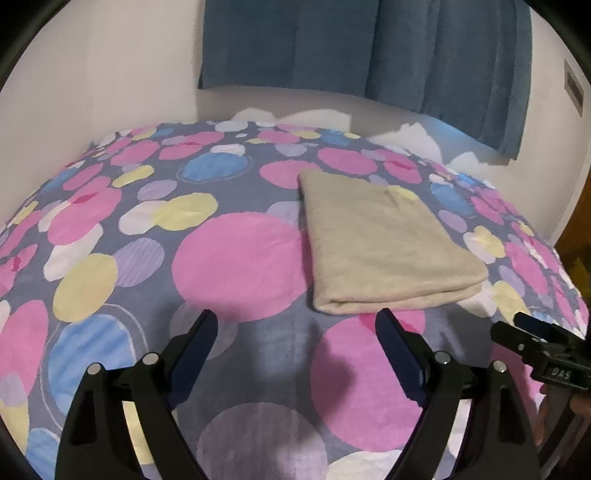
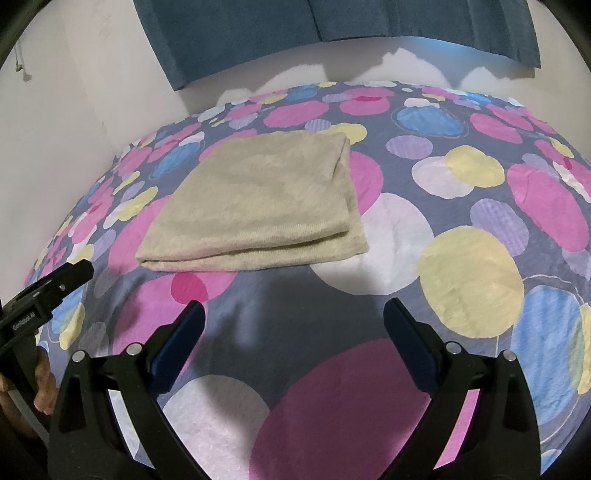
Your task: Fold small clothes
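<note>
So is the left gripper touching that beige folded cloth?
Apart. In the left wrist view, bedspread shows between the open left gripper and the beige cloth.

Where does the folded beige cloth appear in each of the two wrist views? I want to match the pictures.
Left wrist view: the folded beige cloth lies right of centre, beyond the open left gripper.
Right wrist view: the cloth lies left of centre, beyond the open right gripper.
Shared landmark: the blue curtain on the far wall.
</note>
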The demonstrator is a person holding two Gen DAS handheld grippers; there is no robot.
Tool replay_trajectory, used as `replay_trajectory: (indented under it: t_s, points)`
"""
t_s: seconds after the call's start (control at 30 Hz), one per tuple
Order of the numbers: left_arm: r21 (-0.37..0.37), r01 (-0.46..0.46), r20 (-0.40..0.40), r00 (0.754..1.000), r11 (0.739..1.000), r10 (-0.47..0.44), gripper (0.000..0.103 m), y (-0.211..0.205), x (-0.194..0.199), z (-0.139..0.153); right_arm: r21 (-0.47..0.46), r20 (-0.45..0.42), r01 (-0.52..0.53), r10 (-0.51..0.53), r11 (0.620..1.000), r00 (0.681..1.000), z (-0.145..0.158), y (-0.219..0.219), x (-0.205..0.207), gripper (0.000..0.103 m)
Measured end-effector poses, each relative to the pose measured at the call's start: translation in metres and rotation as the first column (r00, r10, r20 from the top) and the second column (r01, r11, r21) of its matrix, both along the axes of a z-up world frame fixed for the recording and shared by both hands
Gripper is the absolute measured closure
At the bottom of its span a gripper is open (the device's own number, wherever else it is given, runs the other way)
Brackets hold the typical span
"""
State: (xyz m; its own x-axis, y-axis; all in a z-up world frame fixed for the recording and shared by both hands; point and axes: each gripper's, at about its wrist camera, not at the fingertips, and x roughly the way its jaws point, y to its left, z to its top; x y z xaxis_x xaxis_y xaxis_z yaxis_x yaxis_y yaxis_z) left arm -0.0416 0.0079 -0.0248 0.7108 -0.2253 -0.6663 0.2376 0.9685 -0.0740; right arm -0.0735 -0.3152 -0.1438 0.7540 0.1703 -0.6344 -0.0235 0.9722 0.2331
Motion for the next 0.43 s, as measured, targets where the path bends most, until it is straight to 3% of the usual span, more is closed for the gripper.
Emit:
replay_trajectory:
  t_s: [0.13, 0.23, 0.3, 0.43]
  points:
    - [0.009, 0.021, 0.077, 0.997, 1.000, -0.022, 0.015, 0.001, -0.004, 0.006, 0.001, -0.005, -0.010, 0.010, 1.000, 1.000, -0.002, 0.000, 0.001, 0.006]
    - [0.052, -0.014, 0.124, 0.992, 0.999, 0.007, 0.015, 0.004, -0.002, 0.007, 0.006, -0.008, -0.019, 0.019, 1.000, 1.000, -0.003, 0.000, 0.002, 0.006]
    - [0.069, 0.007, 0.083, 0.996, 0.998, -0.013, 0.015, 0.009, 0.007, 0.002, 0.009, -0.006, -0.021, 0.021, 1.000, 1.000, -0.001, -0.002, 0.001, 0.006]
    - [0.076, -0.069, 0.006, 0.998, 0.995, 0.069, 0.015, 0.032, 0.040, -0.010, 0.032, -0.004, -0.025, 0.025, 0.999, 1.000, 0.005, -0.018, 0.006, 0.006]
